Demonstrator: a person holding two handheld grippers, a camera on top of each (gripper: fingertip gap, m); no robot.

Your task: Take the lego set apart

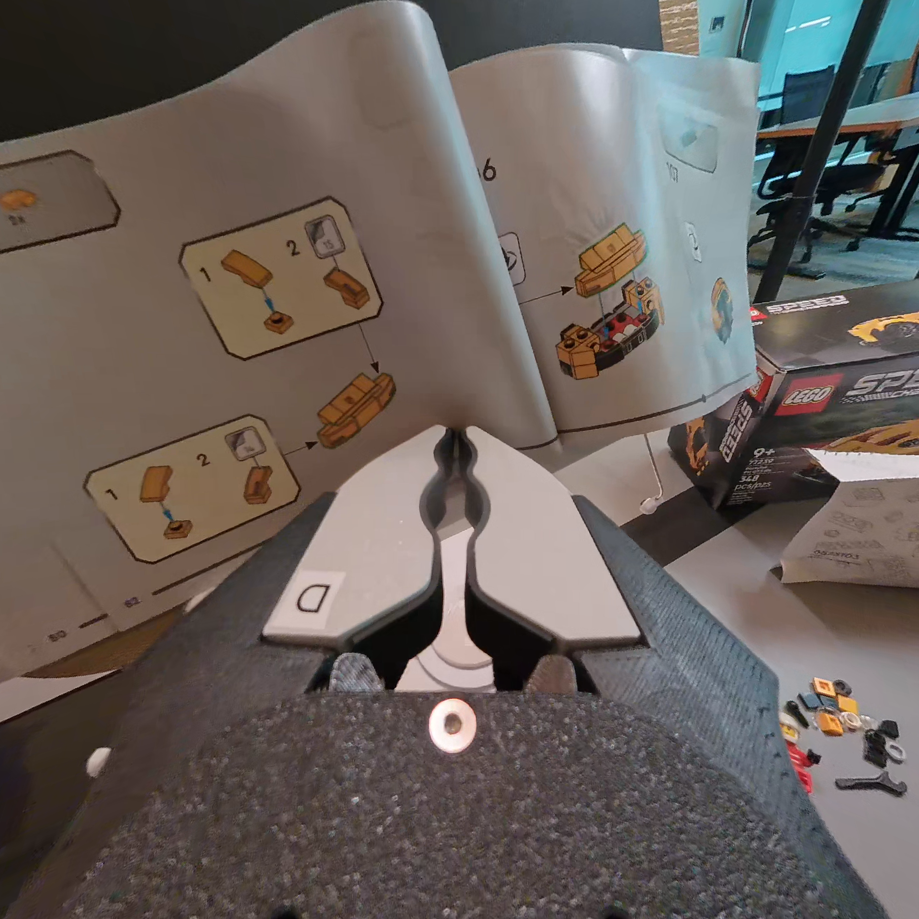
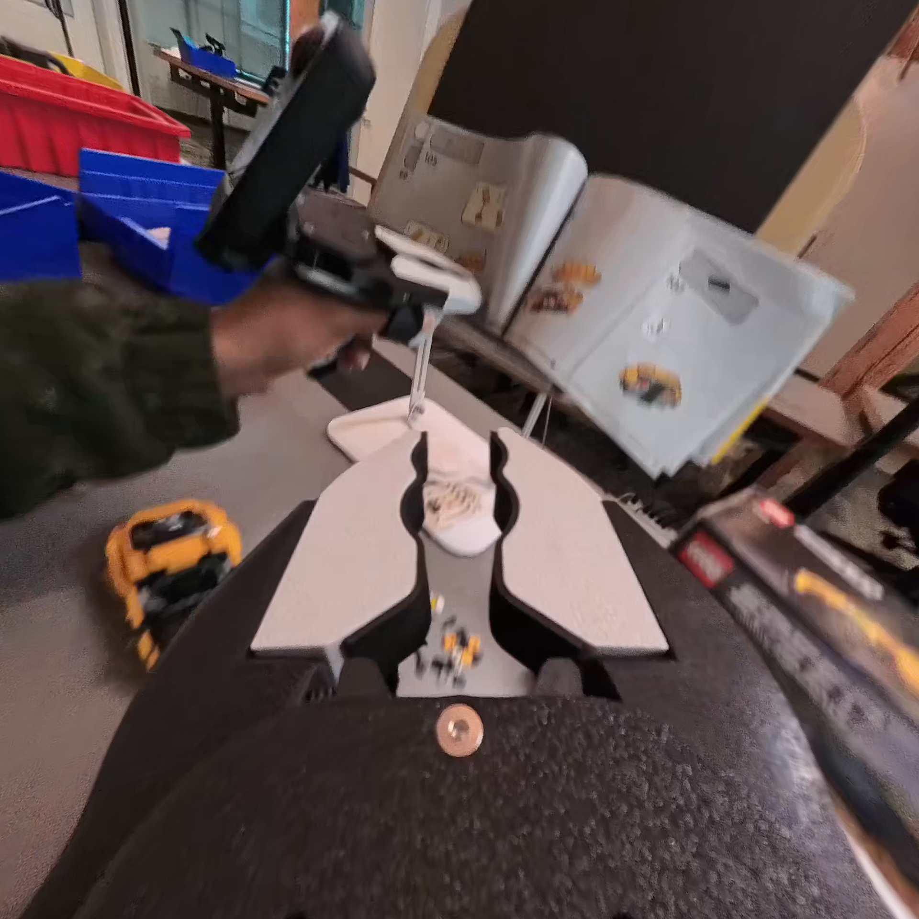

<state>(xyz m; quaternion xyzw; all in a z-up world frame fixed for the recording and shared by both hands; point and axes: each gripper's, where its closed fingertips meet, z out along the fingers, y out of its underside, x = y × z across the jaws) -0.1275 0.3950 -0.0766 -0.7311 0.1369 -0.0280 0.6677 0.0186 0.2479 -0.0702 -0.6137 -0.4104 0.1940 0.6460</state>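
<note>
Left wrist view: grey-padded left gripper (image 1: 458, 433) clenched, tips meeting at the lower edge of a curled grey instruction booklet (image 1: 278, 278) propped upright on a white wire stand (image 1: 652, 490); whether a page is pinched between them, impossible to tell. At right, a black cardboard set box (image 1: 815, 398) on the grey table (image 1: 721, 656), a pale printed paper bag (image 1: 865, 527) against it. Near the right edge, a scatter of small loose orange, black and grey bricks (image 1: 840, 721) beside a red-suited minifigure (image 1: 795, 746) and a dark wrench-shaped piece (image 1: 870, 783).

Right wrist view, blurred: right gripper (image 2: 458, 437) released, pale fingers (image 2: 358, 547) spread apart over the table (image 2: 278, 472), nothing between them but the loose bricks (image 2: 455, 644) lying below and the stand's white base (image 2: 378, 427) beyond. At left, a partly stripped yellow-and-black toy car built of bricks (image 2: 169, 567) standing on the table, well apart from both grippers. Above it, a dark green sleeve (image 2: 99, 388) and a hand (image 2: 278, 343) gripping the left gripper (image 2: 437, 278), raised at the booklet (image 2: 547, 258). Behind, blue plastic bins (image 2: 124, 214) and a red bin (image 2: 74, 124). At right, the set box (image 2: 805, 616).
</note>
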